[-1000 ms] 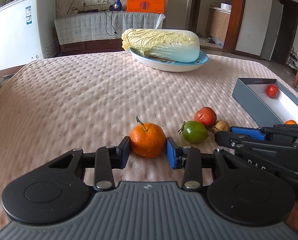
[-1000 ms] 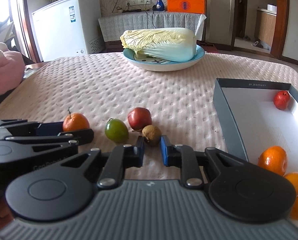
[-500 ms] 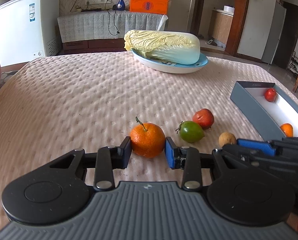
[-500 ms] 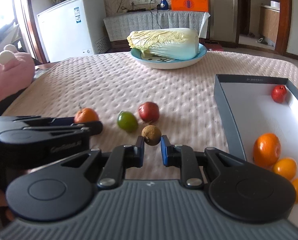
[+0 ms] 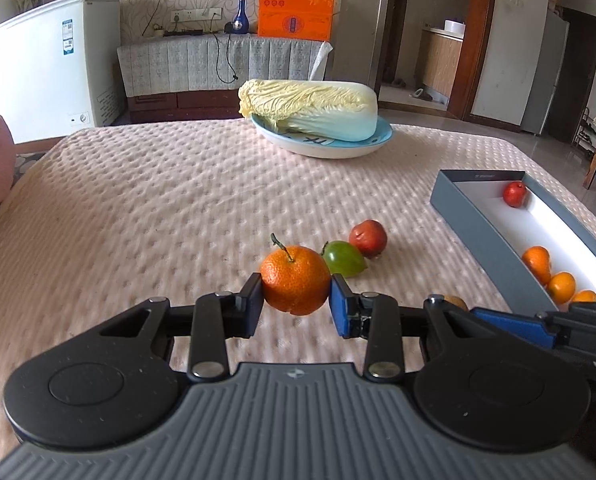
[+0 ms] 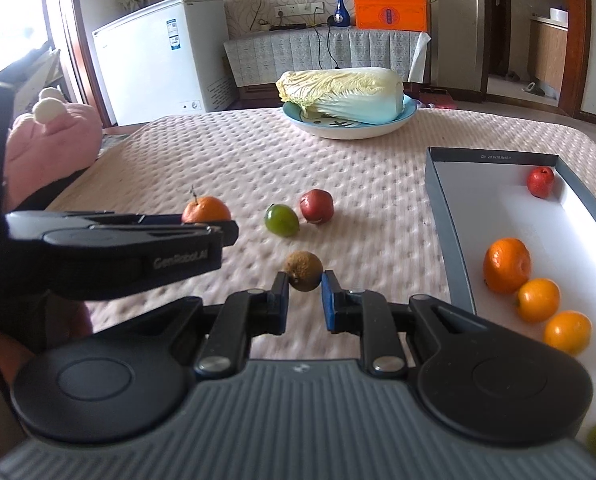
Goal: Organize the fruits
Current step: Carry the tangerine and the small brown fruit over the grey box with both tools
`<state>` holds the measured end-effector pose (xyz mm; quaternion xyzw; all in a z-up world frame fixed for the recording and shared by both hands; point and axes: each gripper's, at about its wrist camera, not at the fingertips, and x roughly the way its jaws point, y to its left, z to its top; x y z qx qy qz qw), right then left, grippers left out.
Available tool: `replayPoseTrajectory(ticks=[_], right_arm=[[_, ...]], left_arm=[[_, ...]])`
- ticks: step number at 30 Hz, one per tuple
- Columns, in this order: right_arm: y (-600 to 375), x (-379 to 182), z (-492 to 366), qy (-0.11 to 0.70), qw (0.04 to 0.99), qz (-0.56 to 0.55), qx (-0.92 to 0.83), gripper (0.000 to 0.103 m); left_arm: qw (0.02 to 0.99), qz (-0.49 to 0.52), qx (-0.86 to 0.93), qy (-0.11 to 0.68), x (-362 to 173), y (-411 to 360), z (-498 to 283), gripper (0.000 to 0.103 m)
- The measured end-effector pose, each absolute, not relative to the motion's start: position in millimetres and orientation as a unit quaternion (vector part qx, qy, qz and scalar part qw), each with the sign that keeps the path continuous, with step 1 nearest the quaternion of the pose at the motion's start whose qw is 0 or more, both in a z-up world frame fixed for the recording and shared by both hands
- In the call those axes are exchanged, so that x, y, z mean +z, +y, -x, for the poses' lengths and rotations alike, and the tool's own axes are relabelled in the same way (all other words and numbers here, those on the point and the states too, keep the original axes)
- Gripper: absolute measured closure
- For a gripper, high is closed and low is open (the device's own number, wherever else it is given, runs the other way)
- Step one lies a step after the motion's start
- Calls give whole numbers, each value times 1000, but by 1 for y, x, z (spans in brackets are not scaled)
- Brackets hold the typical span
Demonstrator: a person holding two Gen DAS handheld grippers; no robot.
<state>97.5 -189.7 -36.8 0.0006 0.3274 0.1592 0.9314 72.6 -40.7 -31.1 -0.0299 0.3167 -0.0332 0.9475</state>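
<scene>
My left gripper (image 5: 296, 304) is shut on a stemmed orange tangerine (image 5: 295, 285), held above the pink bedspread. My right gripper (image 6: 303, 294) is shut on a small brown kiwi-like fruit (image 6: 303, 270), also lifted off the cloth. A green fruit (image 5: 342, 259) (image 6: 281, 220) and a red fruit (image 5: 368, 238) (image 6: 317, 206) lie together on the bedspread beyond both grippers. To the right stands a grey box (image 5: 485, 240) (image 6: 453, 232) with a white floor, holding a red fruit (image 6: 540, 182) at its far end and three orange fruits (image 6: 506, 266) nearer. The left gripper's side shows at left in the right wrist view.
A blue plate (image 5: 321, 146) with a napa cabbage (image 5: 309, 108) sits at the far side of the bed. A pink plush toy (image 6: 54, 144) lies at the left edge. A white freezer (image 5: 46, 60) and a covered cabinet stand behind the bed.
Both grippers have risen and drawn back with their fruit, shifting toward the box. The tangerine and the brown fruit have left the bedspread; the green and red fruits stayed put.
</scene>
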Motion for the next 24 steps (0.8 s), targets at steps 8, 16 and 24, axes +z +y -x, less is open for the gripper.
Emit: replayPoseTrajectory(ticks=[8,16,24], right_arm=[[-202,-24,-64,313,935,2,168,82],[-216,-15,-37,305,936,3,173,82],[-231,-10,-23,304,938,0,168,82]], left_arm=[[948,32,-22,315,-22,-48,-54,62],[950,28,-28,308,-12,-68,-33,62],[952,25,-41,301,-2,-94,-11,62]])
